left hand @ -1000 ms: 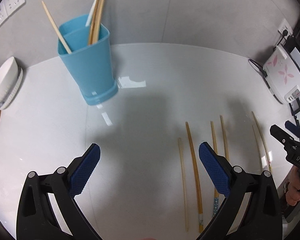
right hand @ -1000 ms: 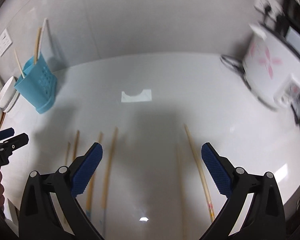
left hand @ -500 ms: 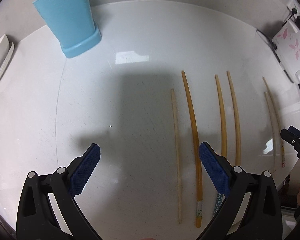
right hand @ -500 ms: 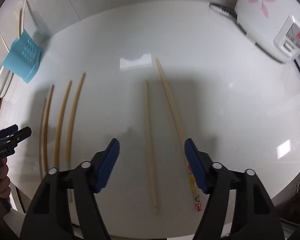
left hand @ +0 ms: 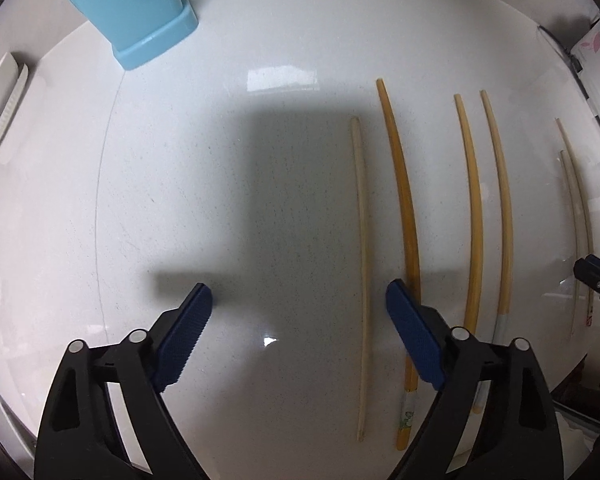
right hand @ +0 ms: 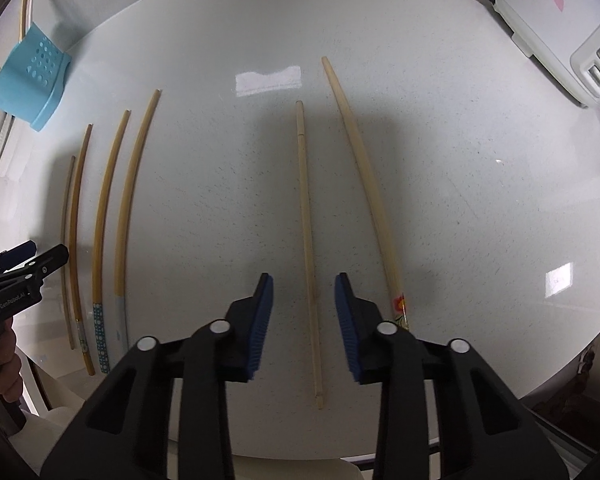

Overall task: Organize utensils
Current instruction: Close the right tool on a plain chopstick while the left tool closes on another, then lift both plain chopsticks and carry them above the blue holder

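Observation:
Several bamboo chopsticks lie side by side on the white table (left hand: 180,200). My left gripper (left hand: 300,294) points down just above it, jaws wide and closing. A pale chopstick (left hand: 360,240) lies between them near the right pad, untouched, and a darker chopstick (left hand: 404,208) runs under that pad. My right gripper (right hand: 304,282) is closing around another pale chopstick (right hand: 306,220), with a gap still showing on both sides. A flower-tipped chopstick (right hand: 364,172) lies just to its right. The blue utensil holder (left hand: 140,8) stands far back left, and is also in the right wrist view (right hand: 28,76).
A white rice cooker (right hand: 560,20) with its cord sits at the back right. A white dish (left hand: 0,100) stands at the left edge. More chopsticks (right hand: 128,184) lie between the two grippers. The table's front edge runs just below the chopstick ends.
Both grippers have sunk toward the table and tipped downward. The right jaws have narrowed a lot around the pale chopstick, and the left jaws have narrowed slightly.

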